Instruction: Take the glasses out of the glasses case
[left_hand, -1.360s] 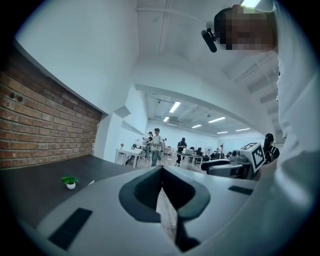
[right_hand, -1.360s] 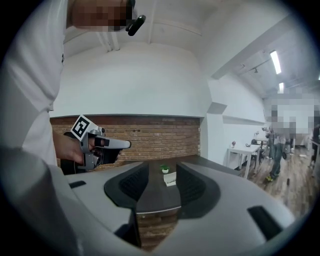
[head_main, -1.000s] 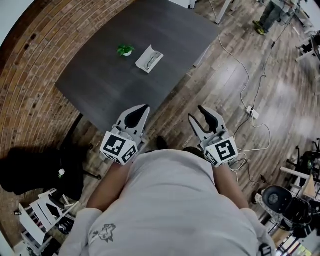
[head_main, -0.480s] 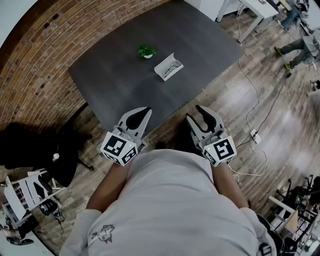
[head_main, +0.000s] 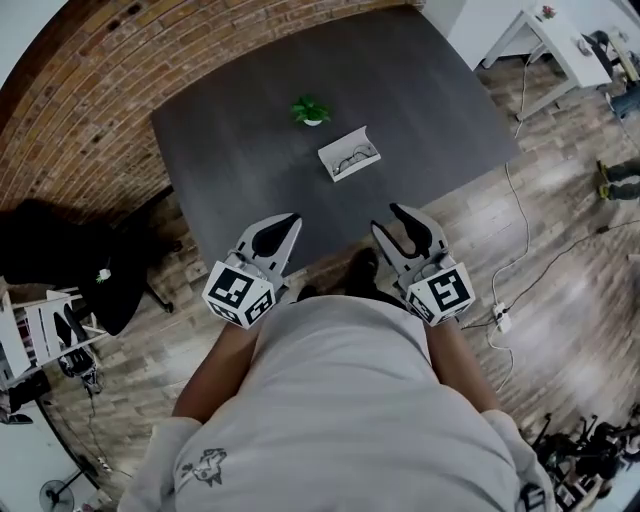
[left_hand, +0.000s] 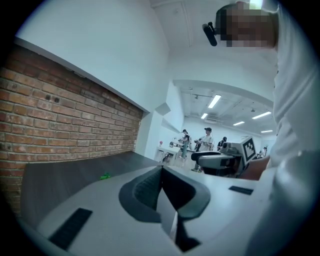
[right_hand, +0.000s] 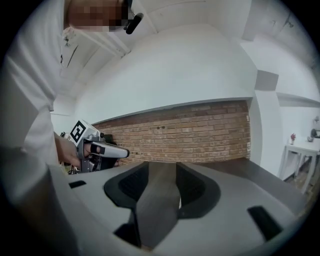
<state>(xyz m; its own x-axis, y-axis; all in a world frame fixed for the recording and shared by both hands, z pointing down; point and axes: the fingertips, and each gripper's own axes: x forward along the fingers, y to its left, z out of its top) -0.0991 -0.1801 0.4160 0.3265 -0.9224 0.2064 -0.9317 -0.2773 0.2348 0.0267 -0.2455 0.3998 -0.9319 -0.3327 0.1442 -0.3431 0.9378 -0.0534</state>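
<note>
grey table (head_main: 250, 170), white glasses case (head_main: 329, 158)

the tabletop (head_main: 250, 150) is dark grey and matt, with a faint wood grain; the floor (head_main: 560, 250) is worn wood planking with a dull sheen; the wall (head_main: 80, 90) is rough brick; the left tool (head_main: 287, 220) and right tool (head_main: 398, 214) are smooth matt grey plastic with black ribbed pads (left_hand: 145, 192); the glasses case (head_main: 328, 158) looks white and matt; the shirt (head_main: 340, 400) is pale cloth

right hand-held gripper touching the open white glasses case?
Apart. The head view shows the right hand-held gripper at the near edge of the dark grey table, with bare tabletop between it and the open white glasses case.
</note>
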